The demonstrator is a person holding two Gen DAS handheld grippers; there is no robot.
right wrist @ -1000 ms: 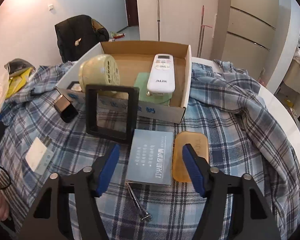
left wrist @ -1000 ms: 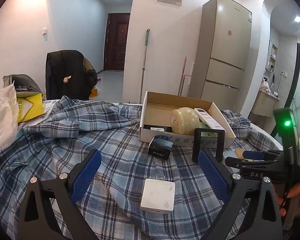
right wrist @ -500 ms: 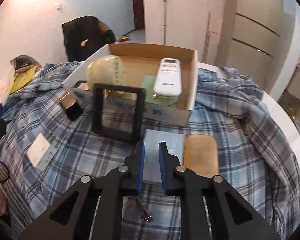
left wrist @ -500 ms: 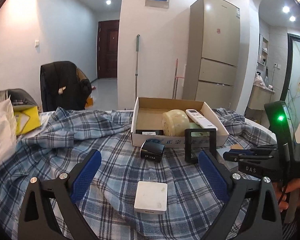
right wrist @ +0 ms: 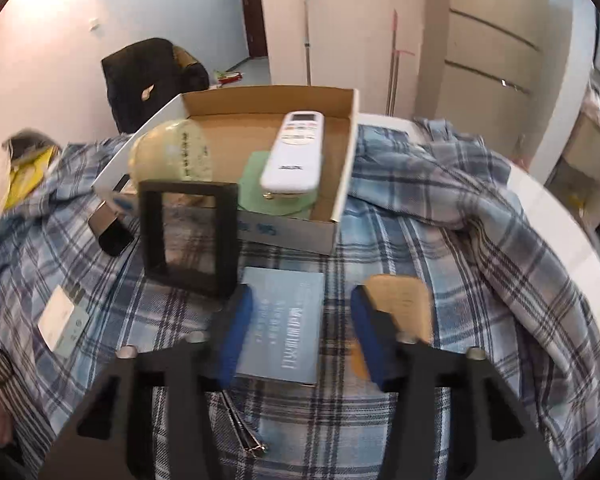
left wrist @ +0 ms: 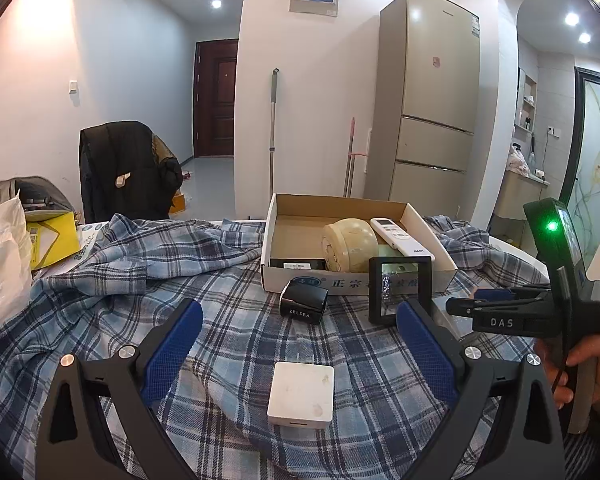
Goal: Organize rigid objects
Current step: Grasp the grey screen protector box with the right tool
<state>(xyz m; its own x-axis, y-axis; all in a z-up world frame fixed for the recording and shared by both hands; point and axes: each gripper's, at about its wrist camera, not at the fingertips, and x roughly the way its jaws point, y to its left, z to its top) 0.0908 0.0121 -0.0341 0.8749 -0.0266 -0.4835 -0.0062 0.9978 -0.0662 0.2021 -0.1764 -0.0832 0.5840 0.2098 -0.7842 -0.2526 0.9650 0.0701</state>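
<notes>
The right gripper (right wrist: 302, 320) has just been opening; its jaws stand apart over the grey-blue booklet (right wrist: 284, 320) with nothing clamped — likely lining up a pick. The booklet lies flat on the plaid cloth (right wrist: 440, 240), between the black frame (right wrist: 188, 236) and the tan block (right wrist: 400, 300), just before the cardboard box (right wrist: 346, 168) holding the remote (right wrist: 296, 152). The left gripper (left wrist: 298, 350) hangs spread wide above the white square box (left wrist: 300, 394), empty.

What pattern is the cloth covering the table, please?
Blue, white and dark plaid cloth, clearest in the right wrist view.
</notes>
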